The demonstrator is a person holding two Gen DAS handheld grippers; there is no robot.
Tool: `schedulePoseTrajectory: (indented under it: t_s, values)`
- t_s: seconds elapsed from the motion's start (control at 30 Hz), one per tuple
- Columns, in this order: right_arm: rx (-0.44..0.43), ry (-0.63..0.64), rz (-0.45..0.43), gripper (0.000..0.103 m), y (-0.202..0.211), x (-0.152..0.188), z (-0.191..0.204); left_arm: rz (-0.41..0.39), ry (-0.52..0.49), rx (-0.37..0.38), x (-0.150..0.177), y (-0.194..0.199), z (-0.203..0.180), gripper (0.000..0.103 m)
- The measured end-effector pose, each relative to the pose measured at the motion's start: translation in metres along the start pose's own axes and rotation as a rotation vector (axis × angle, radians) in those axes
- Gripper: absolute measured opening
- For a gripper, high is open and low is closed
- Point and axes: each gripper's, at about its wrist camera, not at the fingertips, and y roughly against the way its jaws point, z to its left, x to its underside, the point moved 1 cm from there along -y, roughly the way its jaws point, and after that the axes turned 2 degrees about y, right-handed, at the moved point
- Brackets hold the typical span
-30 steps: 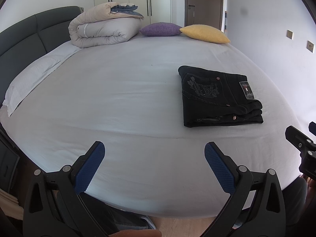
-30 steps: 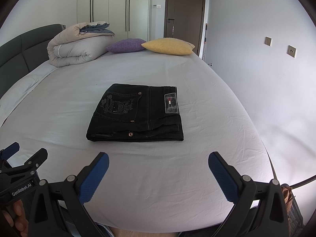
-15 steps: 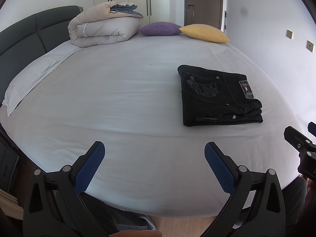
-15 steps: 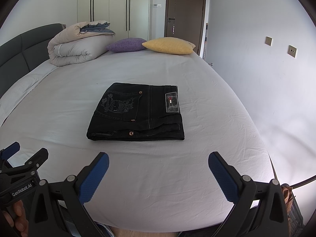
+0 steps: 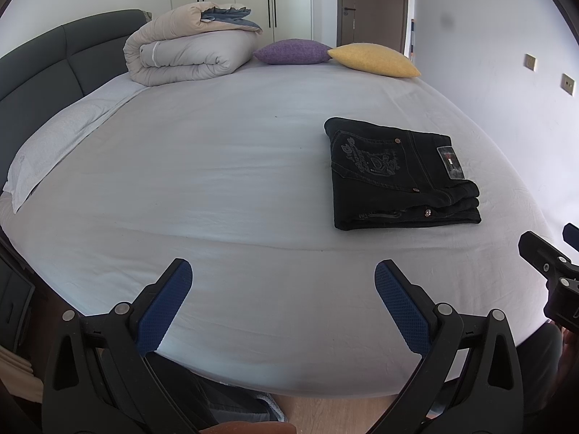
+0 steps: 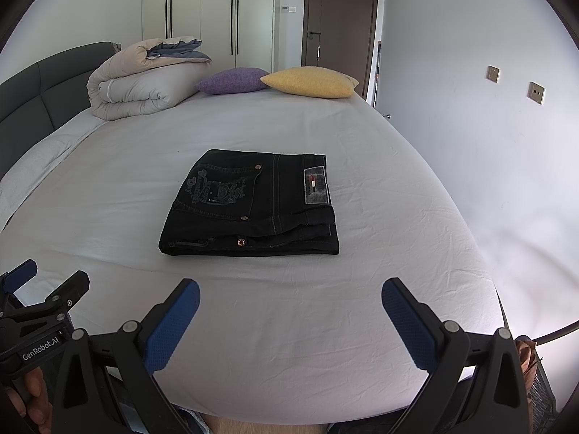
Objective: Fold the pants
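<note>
**A:** Item one, the pants. Location?

**B:** On the bed, right of its middle, lying flat as a compact black rectangle, back pocket and label patch facing up. In my left view they sit well to the right of where those fingers aim.

**A:** Item two, left gripper. Condition?

**B:** Fingers wide apart, nothing between them, hovering over the near edge of the bed, well apart from the pants.

**A:** Item three, right gripper. Condition?

**B:** Same: fingers spread, empty, pointed almost straight at the pants from the near edge, not touching them.

**A:** Change over the last second?

**B:** Almost none. Pants hold the same outline and the same spot. Both my grippers have stayed open and back at the near edge; the views drift only slightly. No cloth has been lifted or shifted.

**A:** Meaning for the task?

**B:** My reading: the fold is done. Layers are stacked, edges roughly square, no leg trailing loose. With both grippers off the cloth and nothing moving, I judge this the closing pause, not a step in progress.

**A:** Other stock?

**B:** Rolled duvet, purple cushion and yellow cushion at the far side of the bed, well clear of the pants.
</note>
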Motion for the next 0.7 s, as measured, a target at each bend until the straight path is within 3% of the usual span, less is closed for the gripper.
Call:
schedulePoseTrajectory:
  t_s: [0.7]
  values:
    - [-0.001, 0.002, 0.002, 0.103, -0.0024, 0.0003, 0.0002, 0.007, 0.001, 0.011, 0.004, 0.0, -0.0025, 0.103]
